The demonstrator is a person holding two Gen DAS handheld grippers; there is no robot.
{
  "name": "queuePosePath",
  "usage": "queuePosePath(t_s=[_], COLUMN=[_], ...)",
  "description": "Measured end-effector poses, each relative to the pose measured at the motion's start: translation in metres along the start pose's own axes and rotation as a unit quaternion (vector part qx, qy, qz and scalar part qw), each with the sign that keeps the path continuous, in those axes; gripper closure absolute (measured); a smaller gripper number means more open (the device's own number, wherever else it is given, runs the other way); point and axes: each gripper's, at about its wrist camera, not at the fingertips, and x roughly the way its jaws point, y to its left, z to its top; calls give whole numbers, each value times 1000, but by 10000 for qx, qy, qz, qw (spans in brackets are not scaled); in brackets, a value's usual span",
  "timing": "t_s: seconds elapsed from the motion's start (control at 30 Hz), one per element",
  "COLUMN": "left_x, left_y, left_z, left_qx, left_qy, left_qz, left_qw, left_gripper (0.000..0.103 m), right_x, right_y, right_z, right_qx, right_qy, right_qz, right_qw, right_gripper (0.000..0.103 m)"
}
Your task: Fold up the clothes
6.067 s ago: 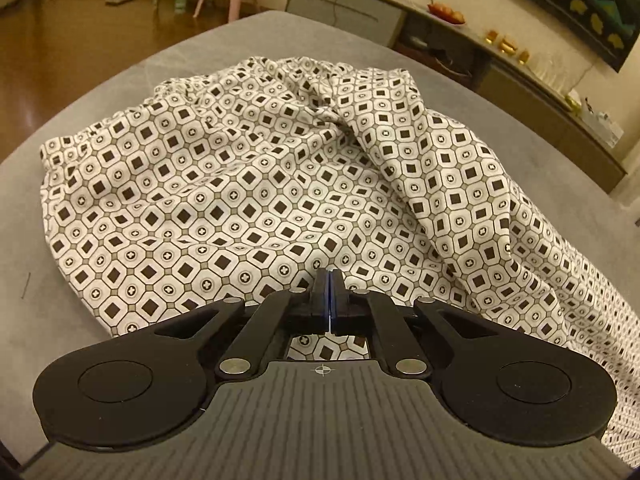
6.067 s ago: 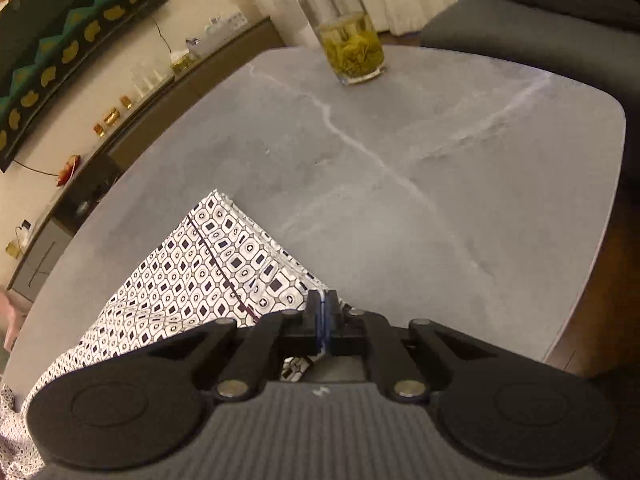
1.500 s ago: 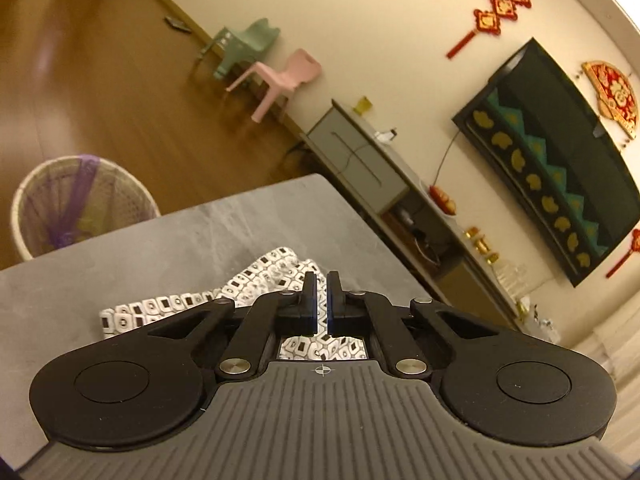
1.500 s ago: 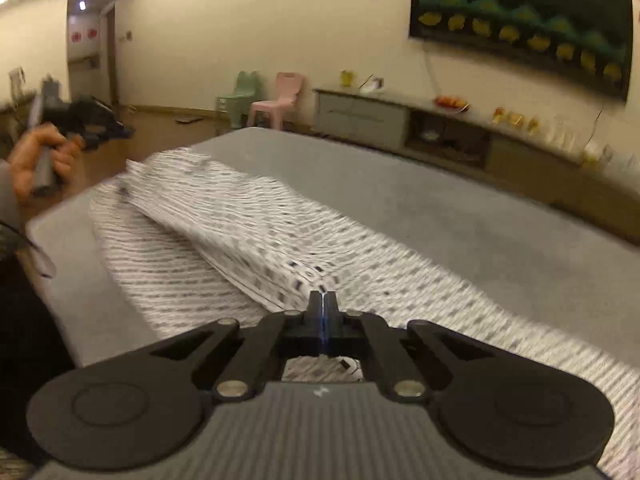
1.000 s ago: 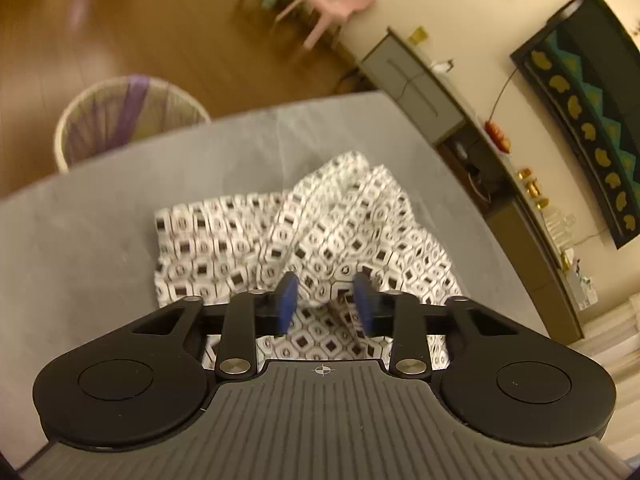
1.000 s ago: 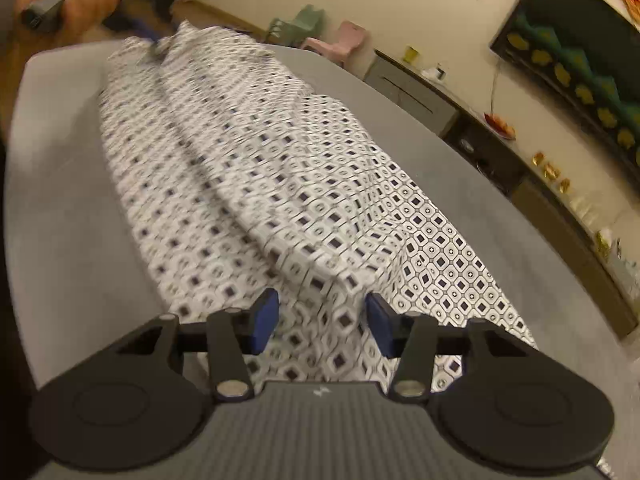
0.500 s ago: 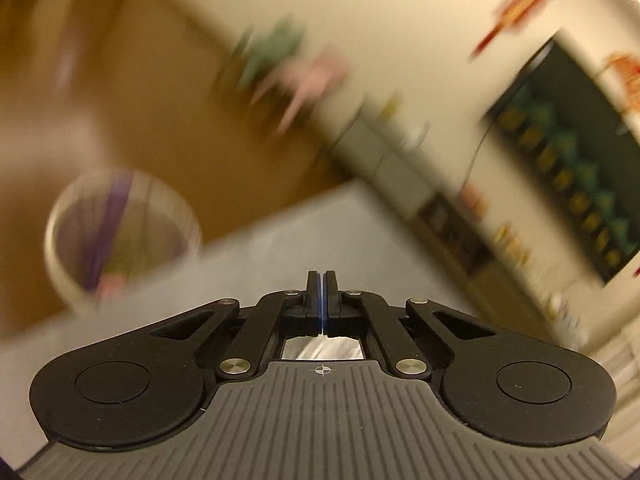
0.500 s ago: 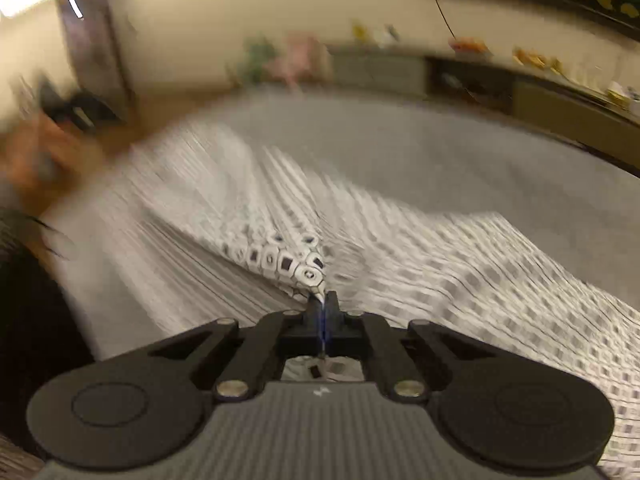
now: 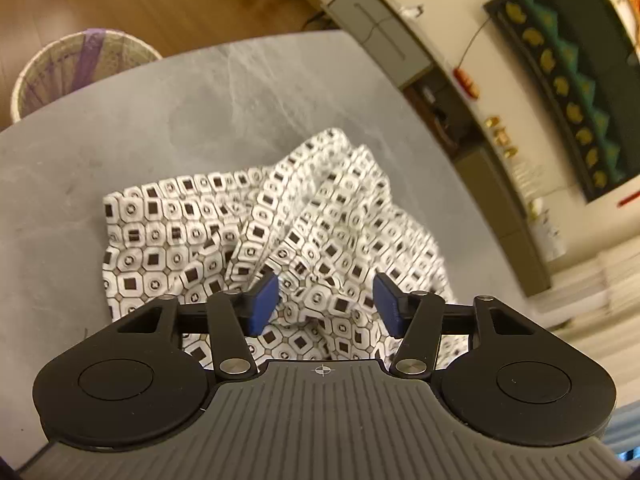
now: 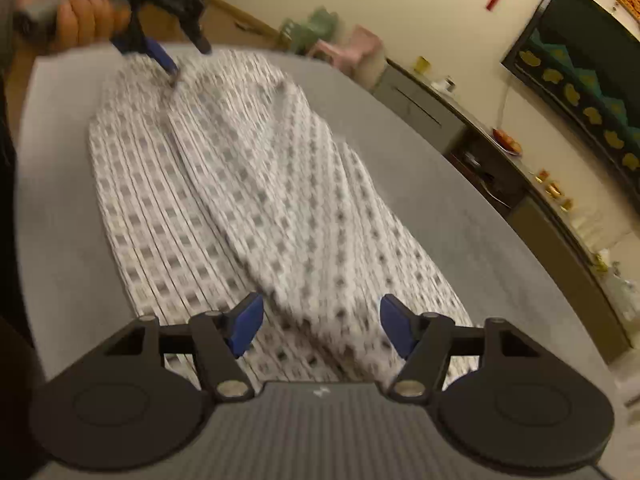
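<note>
A white garment with a dark square-and-octagon print (image 9: 280, 240) lies on the grey table (image 9: 120, 128), rumpled at its near end in the left wrist view. My left gripper (image 9: 325, 303) hovers open just above that end, blue pads apart, nothing held. In the right wrist view the same garment (image 10: 248, 200) stretches lengthwise across the table, blurred. My right gripper (image 10: 321, 326) is open over its other end. The left gripper (image 10: 168, 48) appears there too, held by a hand (image 10: 68, 4) at the far end.
A wicker wastebasket with a purple liner (image 9: 76, 68) stands on the wooden floor past the table's edge. A low sideboard (image 10: 500, 176) runs along the far wall, with small chairs (image 10: 340, 44) beside it. Bare grey tabletop (image 10: 460, 240) lies right of the garment.
Half a second ago both grippers were shut, the right one on a raised fold of the garment. Both are open now and the garment has dropped onto the table.
</note>
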Motion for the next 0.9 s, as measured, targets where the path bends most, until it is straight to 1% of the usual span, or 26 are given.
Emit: queuePosePath(t_s=[0.03, 0.1, 0.13, 0.2, 0.23, 0.3, 0.37, 0.4, 0.43, 0.47, 0.5, 0.53, 0.57, 0.63, 0.73, 0.8, 0.83, 0.87, 0.9], left_x=[4, 14, 20, 31, 38, 51, 63, 66, 66, 63, 59, 51, 42, 25, 12, 15, 11, 7, 0], left_y=[-5, -14, -18, -30, -35, -44, -46, -44, -40, -33, -26, -18, -11, 4, 26, 28, 29, 30, 32], left_z=[-2, -7, -8, -8, -7, 0, 10, 17, 24, 31, 38, 42, 45, 50, 57, 58, 58, 57, 58], left_qx=[133, 536, 742, 1189, 1369, 1638, 1715, 1648, 1461, 1238, 1010, 774, 586, 218, -170, -298, -343, -396, -488], left_qy=[8, -54, -104, -248, -340, -483, -592, -642, -686, -708, -733, -770, -816, -889, -749, -587, -601, -632, -742], left_qz=[120, 489, 695, 1119, 1324, 1640, 1864, 1965, 2020, 2001, 1954, 1786, 1583, 1188, 824, 691, 660, 628, 580], left_qw=[9998, 9974, 9948, 9863, 9811, 9716, 9656, 9644, 9660, 9693, 9727, 9778, 9823, 9887, 9936, 9954, 9954, 9952, 9944], left_gripper=[57, 58, 64, 70, 74, 75, 77, 78, 78, 78, 78, 75, 68, 65, 64, 64, 64, 65, 65], right_x=[-1, -6, -7, 0, 5, 18, 33, 44, 54, 63, 70, 75, 73, 60, 39, 25, 19, 13, 13], right_y=[-3, -14, -21, -36, -43, -60, -75, -80, -84, -88, -91, -94, -93, -74, -44, -25, -15, -4, 10], right_z=[-5, -16, -24, -39, -44, -42, -38, -32, -27, -22, -19, -17, -14, 0, 20, 34, 41, 51, 68], right_qx=[137, 516, 703, 1087, 1294, 1768, 2185, 2269, 2363, 2406, 2346, 2324, 2280, 1788, 1040, 537, 284, 43, -163], right_qy=[58, 175, 258, 486, 549, 465, 373, 322, 295, 283, 300, 328, 325, 108, -217, -433, -541, -665, -820], right_qz=[-89, -213, -274, -425, -420, -79, 273, 467, 643, 759, 754, 732, 668, 495, 233, 58, -30, -33, 160], right_qw=[9999, 9983, 9968, 9920, 9892, 9831, 9747, 9723, 9691, 9672, 9687, 9693, 9708, 9826, 9941, 9976, 9981, 9978, 9964], right_gripper=[38, 37, 36, 33, 30, 29, 30, 29, 23, 19, 18, 19, 25, 27, 26, 25, 25, 25, 25])
